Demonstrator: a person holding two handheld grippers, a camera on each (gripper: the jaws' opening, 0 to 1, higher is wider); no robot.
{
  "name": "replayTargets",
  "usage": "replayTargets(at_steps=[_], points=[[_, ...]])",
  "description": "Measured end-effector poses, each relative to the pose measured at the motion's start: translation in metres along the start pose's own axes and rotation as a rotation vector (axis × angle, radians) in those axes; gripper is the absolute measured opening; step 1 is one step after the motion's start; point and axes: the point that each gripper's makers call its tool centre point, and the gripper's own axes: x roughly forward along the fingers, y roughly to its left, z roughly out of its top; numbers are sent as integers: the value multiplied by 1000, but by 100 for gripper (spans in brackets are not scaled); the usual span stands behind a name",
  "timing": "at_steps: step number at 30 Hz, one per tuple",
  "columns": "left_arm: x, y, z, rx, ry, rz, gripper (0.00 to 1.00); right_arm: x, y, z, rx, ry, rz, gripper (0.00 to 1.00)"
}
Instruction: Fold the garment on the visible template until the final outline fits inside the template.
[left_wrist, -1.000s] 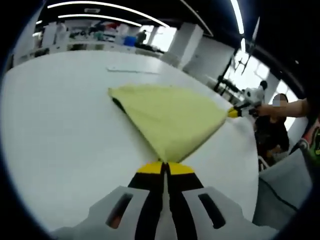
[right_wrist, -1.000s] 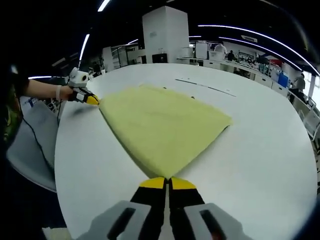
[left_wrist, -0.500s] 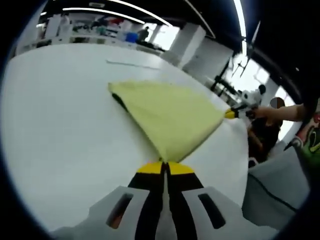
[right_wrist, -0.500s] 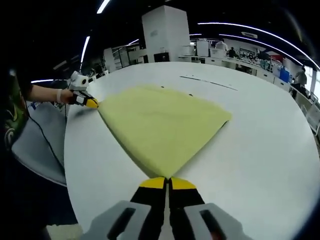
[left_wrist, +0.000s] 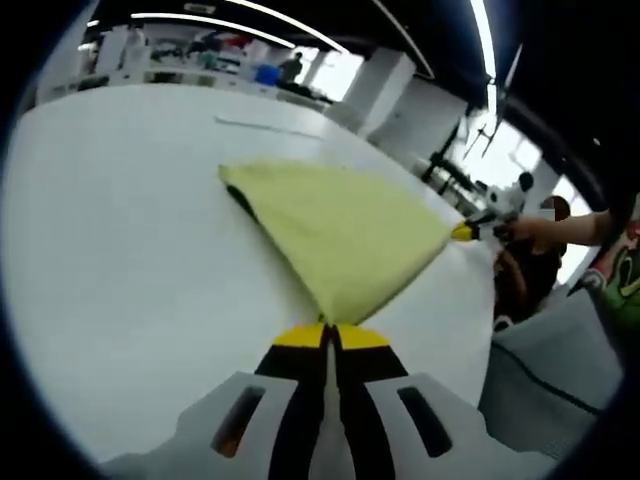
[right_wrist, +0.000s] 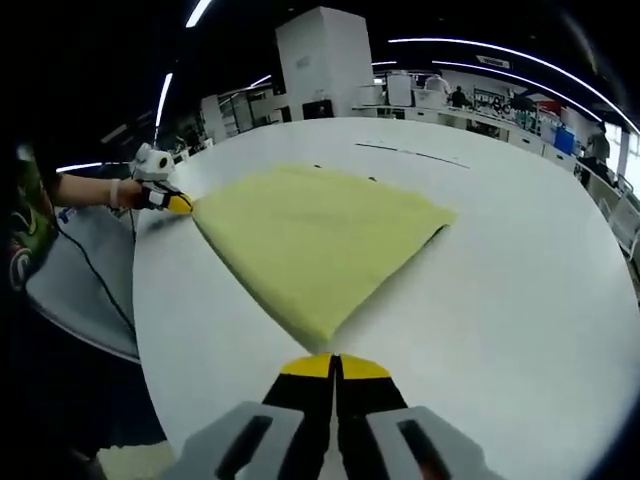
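Left gripper view: the left gripper (left_wrist: 330, 332) is pinching one corner of the yellow garment (left_wrist: 340, 235), which is lying folded on the white table (left_wrist: 120, 250). Right gripper view: the right gripper (right_wrist: 335, 362) is clamping another corner, jaws closed on cloth. A template is not discernible, so the fit is looking unconfirmed; more folding probably remains.
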Motion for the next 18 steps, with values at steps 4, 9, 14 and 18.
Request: replayTargets(at_steps=[4,9,14,18], points=[[-7,2,6,11,-29,10,7,-6,2,7,-9,-23,0,0],[-19,6,20,60,-83,47,35,-13,10,19,22,-72,-7,14],[-26,6,28,119,-108,93,68,-17,21,30,32,-112,-15,41],[-28,7,30,132,-110,122,82,-20,28,38,37,-145,-24,62]])
